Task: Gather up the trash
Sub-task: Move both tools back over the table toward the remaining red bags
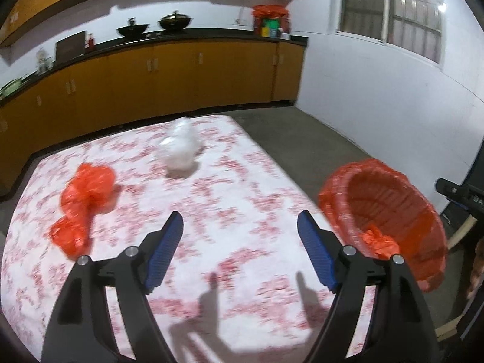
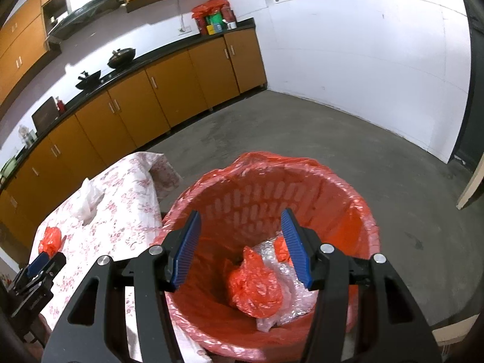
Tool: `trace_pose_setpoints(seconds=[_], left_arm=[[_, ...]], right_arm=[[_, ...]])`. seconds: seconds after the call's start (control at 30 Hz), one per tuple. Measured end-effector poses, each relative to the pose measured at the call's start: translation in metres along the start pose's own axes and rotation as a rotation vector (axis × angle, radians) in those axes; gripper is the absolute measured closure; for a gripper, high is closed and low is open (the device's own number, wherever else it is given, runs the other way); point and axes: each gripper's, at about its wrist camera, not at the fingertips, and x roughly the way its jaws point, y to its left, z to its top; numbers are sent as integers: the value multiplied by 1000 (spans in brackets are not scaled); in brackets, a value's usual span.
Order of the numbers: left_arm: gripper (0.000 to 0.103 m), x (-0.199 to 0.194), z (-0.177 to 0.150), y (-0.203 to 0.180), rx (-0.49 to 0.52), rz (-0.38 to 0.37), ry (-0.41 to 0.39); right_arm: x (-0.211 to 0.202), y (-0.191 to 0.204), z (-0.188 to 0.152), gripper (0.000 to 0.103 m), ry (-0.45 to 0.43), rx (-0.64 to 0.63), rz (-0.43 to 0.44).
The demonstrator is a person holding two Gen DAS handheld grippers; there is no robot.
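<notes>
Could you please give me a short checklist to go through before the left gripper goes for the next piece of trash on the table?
1. Left gripper jaws open and empty: ok.
2. Trash left on the table: a red bag and a white bag: ok.
3. Path from the left gripper to the red bag free of other things: ok.
4. Bin upright beside the table, red liner open: ok.
5. Room left in the bin, with only a few crumpled bags at the bottom: ok.
6. Right gripper jaws open, nothing between them, hanging over the bin: ok.
</notes>
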Motion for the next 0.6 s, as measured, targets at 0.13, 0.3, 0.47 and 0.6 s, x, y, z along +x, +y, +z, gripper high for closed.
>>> trace_pose_setpoints(seconds=[0.13, 0.3, 0.47, 0.6], left_arm=[[21, -5, -2, 31, -23, 89, -18], [17, -6, 4, 83, -85, 231, -39], [13, 5, 11, 134, -143, 351, -34], [12, 21, 15, 161, -173, 374, 4]], right_arm=[[-1, 15, 2, 28, -18, -41, -8], [1, 35, 9, 13, -58, -69, -1], [12, 65, 13, 12, -48, -95, 50], [22, 92, 9, 12, -35, -142, 94]])
